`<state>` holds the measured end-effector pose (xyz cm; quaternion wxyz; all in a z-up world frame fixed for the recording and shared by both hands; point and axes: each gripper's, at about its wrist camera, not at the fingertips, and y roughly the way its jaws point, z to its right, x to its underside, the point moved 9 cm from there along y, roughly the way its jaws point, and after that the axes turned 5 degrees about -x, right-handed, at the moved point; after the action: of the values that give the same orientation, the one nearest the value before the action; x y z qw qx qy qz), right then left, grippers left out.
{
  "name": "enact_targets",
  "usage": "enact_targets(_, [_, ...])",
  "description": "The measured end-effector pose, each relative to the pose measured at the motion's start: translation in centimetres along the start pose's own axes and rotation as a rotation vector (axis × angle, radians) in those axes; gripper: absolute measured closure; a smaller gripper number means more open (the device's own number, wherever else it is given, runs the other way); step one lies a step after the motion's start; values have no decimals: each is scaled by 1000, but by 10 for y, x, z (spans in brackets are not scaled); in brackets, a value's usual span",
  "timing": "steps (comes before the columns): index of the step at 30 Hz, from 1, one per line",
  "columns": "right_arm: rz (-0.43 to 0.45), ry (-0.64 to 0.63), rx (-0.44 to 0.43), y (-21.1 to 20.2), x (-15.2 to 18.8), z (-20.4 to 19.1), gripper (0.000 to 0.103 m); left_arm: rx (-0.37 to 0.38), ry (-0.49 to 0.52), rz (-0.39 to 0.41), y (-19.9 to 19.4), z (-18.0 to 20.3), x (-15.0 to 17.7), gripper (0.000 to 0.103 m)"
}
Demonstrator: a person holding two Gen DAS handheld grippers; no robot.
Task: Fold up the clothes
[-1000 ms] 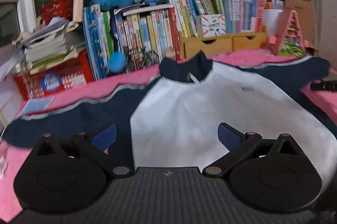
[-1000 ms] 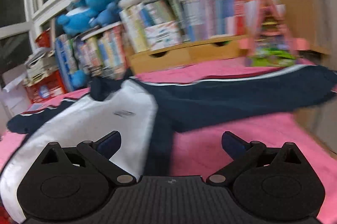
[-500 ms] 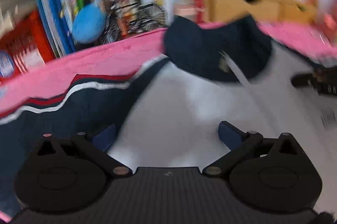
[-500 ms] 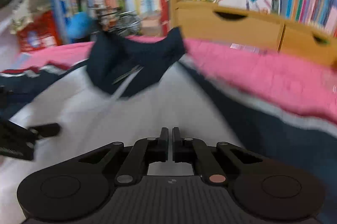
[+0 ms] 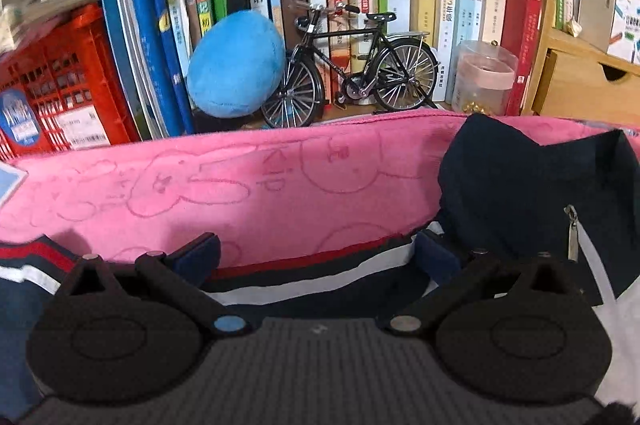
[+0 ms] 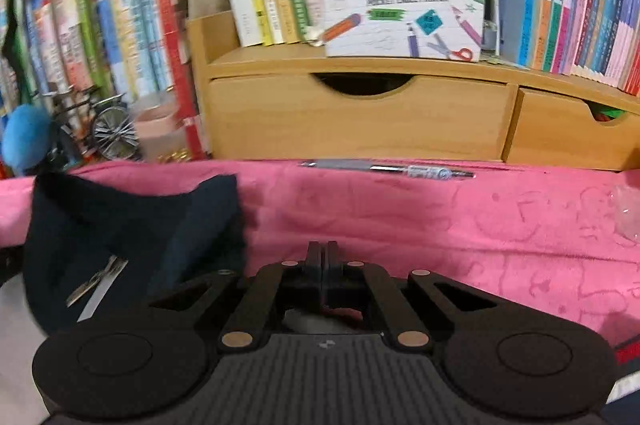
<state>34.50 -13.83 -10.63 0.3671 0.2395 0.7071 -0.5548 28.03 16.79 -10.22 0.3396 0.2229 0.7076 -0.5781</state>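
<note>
1. Left wrist view: my left gripper hangs with its jaws spread wide and nothing pinched. The jacket lies flat on the pink blanket. Its dark collar sits just right of my right-hand finger, and the striped shoulder edge runs straight across between my fingers. To do this well, I judge I should drop the fingers over that striped edge and close on the jacket's cloth alone, leaving the blanket out.

2. Same view: the toy bicycle and the blue plush ball stand close behind the blanket's far edge, so I would lift back toward myself and not sweep forward.

3. Right wrist view: my right gripper has its jaws pressed together. A scrap of red shows beneath them, but I cannot tell whether cloth is caught. The collar and zipper pull lie to the left.

4. Same view: a pen rests near the wooden drawers. I would check this grip before raising both shoulders evenly.
</note>
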Motion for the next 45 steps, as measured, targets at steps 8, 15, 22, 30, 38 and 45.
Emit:
enact_targets(8, [19, -98, -222, -70, 29, -81, 87, 24, -29, -15, 2, -2, 1, 0])
enact_targets(15, [-6, -108, -178, -27, 28, -90, 97, 24, -28, -14, 4, -4, 0, 0])
enact_targets(22, [-40, 51, -108, 30, -20, -51, 98, 27, -31, -13, 3, -5, 1, 0])
enact_targets(30, [-21, -181, -223, -60, 22, -110, 63, 31, -35, -11, 3, -5, 1, 0])
enact_targets(38, [-25, -160, -138, -33, 28, -39, 47, 35, -32, -10, 4, -5, 2, 0])
enact_targets(45, [-28, -130, -225, -80, 26, -53, 35, 31, -29, -12, 5, -5, 2, 0])
